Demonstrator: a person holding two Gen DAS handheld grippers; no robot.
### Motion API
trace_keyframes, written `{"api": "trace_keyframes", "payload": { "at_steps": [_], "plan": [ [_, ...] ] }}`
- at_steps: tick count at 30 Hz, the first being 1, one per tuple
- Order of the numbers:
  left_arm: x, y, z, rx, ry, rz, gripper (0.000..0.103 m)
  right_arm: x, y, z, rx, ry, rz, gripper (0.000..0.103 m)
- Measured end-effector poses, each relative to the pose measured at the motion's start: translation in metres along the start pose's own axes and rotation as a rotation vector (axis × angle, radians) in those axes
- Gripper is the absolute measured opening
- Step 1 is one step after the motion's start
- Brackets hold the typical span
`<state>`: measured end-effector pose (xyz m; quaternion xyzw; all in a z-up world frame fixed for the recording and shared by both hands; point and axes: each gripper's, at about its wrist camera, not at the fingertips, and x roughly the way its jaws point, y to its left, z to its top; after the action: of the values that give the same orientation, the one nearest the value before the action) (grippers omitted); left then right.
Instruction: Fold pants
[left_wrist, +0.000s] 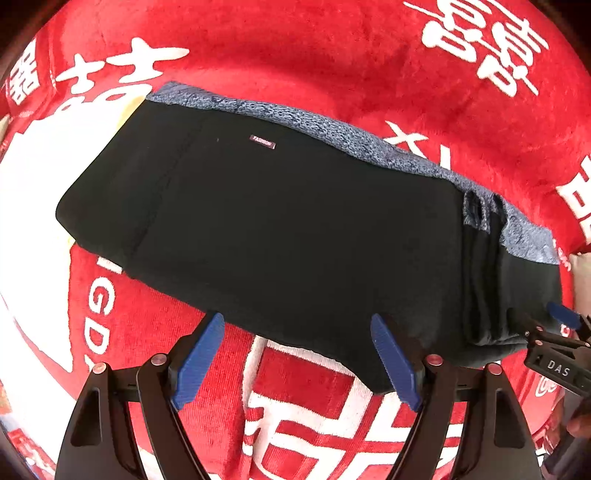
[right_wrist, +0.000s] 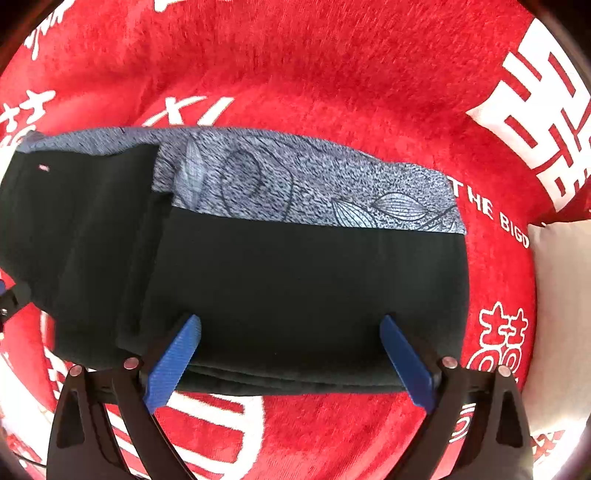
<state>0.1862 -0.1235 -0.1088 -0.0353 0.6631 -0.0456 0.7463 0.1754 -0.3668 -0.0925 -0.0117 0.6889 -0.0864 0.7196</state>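
The black pants (left_wrist: 295, 229) lie folded into a long bundle on the red blanket, with a blue-grey leaf-patterned panel (left_wrist: 332, 129) along the far edge and a small "FASHION" tag (left_wrist: 262, 142). My left gripper (left_wrist: 297, 316) points down, open, and its blue pads (left_wrist: 201, 354) straddle the bundle's near edge without pressing on it. In the right wrist view the pants (right_wrist: 295, 277) fill the middle. My right gripper (right_wrist: 289, 318) is wide open over the near folded edge, pads (right_wrist: 406, 362) clear of the cloth. It also shows as the right gripper (left_wrist: 561, 328) at the bundle's right end.
A red plush blanket (left_wrist: 332, 55) with white characters covers the whole surface under the pants. A pale cushion (right_wrist: 557, 295) lies at the right edge. A dark strip of the other gripper (right_wrist: 9, 295) shows at the left border.
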Motion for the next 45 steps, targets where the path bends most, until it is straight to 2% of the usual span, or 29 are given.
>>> {"api": "trace_keyframes", "payload": {
  "at_steps": [3,8,10,12,14,16,20,25,31,36,39,41,43,45],
  "plan": [
    [-0.001,0.015,0.000,-0.047,-0.008,-0.025,0.082,-0.014,0.009,0.000,0.009,-0.024,0.055,0.098],
    [-0.001,0.048,0.001,-0.157,-0.017,-0.059,0.082,-0.028,0.031,0.008,-0.005,-0.070,0.250,0.098],
    [-0.002,0.061,0.001,-0.194,-0.025,-0.073,0.082,-0.024,0.040,0.010,-0.017,-0.056,0.322,0.098],
    [-0.002,0.077,0.000,-0.235,-0.035,-0.090,0.082,-0.012,0.050,0.005,-0.015,-0.016,0.345,0.098],
    [-0.001,0.091,-0.001,-0.275,-0.044,-0.111,0.082,0.011,0.053,0.002,-0.010,0.046,0.333,0.099],
    [-0.003,0.110,0.000,-0.325,-0.071,-0.139,0.082,0.010,0.059,-0.002,-0.045,0.009,0.311,0.101],
    [-0.004,0.143,0.002,-0.410,-0.131,-0.194,0.082,0.010,0.078,-0.009,-0.159,-0.005,0.232,0.102],
    [0.009,0.176,0.002,-0.498,-0.182,-0.333,0.082,0.012,0.082,-0.010,-0.158,-0.007,0.214,0.103],
    [0.021,0.180,0.006,-0.508,-0.215,-0.469,0.082,0.013,0.082,-0.009,-0.173,-0.011,0.190,0.103],
    [0.025,0.180,0.013,-0.518,-0.222,-0.529,0.082,0.012,0.082,-0.008,-0.171,-0.013,0.185,0.103],
    [0.022,0.176,0.023,-0.527,-0.254,-0.580,0.082,0.010,0.080,-0.010,-0.167,-0.016,0.184,0.103],
    [0.023,0.171,0.029,-0.508,-0.256,-0.561,0.082,0.010,0.081,-0.010,-0.165,-0.019,0.185,0.103],
    [0.035,0.168,0.033,-0.511,-0.210,-0.524,0.082,0.010,0.079,-0.011,-0.165,-0.022,0.184,0.103],
    [0.032,0.169,0.034,-0.520,-0.216,-0.502,0.082,0.010,0.080,-0.012,-0.166,-0.021,0.182,0.103]
  ]
}}
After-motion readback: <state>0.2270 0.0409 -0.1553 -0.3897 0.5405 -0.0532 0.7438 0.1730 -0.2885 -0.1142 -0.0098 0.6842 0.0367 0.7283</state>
